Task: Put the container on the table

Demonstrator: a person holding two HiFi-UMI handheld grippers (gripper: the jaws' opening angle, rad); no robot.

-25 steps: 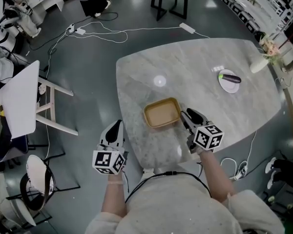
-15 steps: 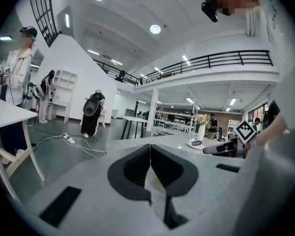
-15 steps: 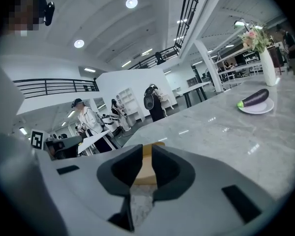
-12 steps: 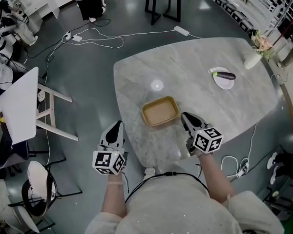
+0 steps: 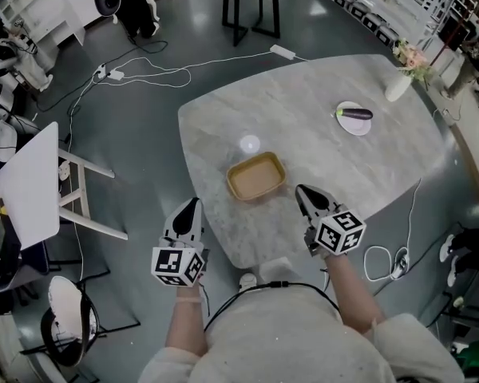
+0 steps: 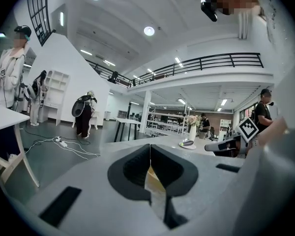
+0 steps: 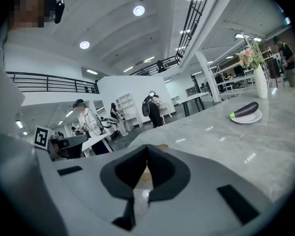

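Note:
The tan rectangular container [image 5: 256,176] sits empty on the grey marble table [image 5: 319,94], near its front edge. My right gripper [image 5: 300,189] hovers just right of the container, a small gap away and not touching it. Its jaws have just been closing and now meet with nothing between them [image 7: 147,147]. My left gripper [image 5: 194,202] hangs off the table's left front edge, above the floor, and its jaws also meet on nothing [image 6: 150,146]. A sliver of tan shows behind the jaws in both gripper views.
A white plate holding an eggplant [image 5: 354,118] lies at the table's far right, with a flower vase [image 5: 398,85] behind it. A white side table [image 5: 32,178] and a round stool [image 5: 64,313] stand at left. Cables [image 5: 144,74] trail on the floor. Several people stand at the far side of the room.
My right gripper has drawn back from the container's right end and its jaws have closed. The left gripper looks unchanged. The head view has shifted, so the table sits higher in it.

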